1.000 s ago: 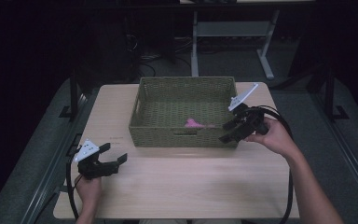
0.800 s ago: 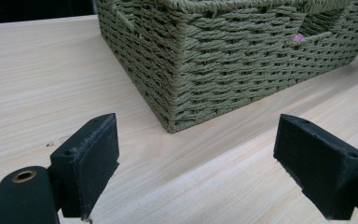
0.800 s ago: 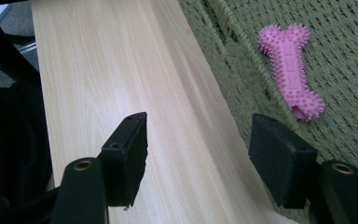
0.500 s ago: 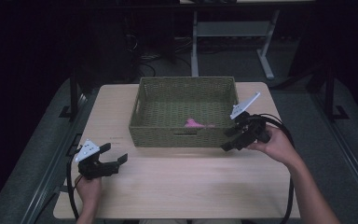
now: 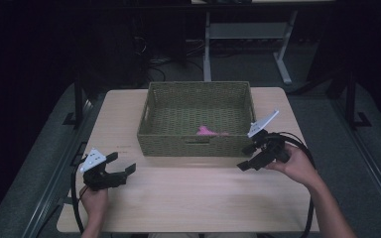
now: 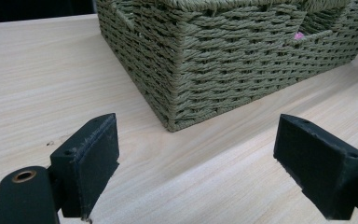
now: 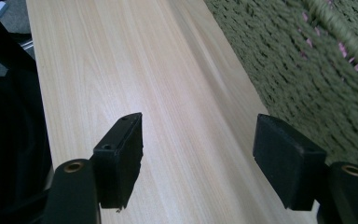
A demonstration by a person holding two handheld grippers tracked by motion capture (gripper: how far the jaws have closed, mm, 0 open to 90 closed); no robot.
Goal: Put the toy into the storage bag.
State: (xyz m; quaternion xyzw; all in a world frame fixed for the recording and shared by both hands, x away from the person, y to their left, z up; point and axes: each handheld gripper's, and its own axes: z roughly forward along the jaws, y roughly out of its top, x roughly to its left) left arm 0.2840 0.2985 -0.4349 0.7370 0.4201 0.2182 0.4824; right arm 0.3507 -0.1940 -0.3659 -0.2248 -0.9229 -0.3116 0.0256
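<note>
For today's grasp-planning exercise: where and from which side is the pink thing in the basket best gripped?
Come from straight above. The pink thing lies low on the floor of the woven basket, near its front wall, whose height blocks a side approach. Pinch its thicker left part; its exact shape is too small to tell.

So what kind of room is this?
Probably a lab or workshop for recording: a lone wooden table in a dark room, loose cables on the floor, and a metal desk frame behind.
</note>
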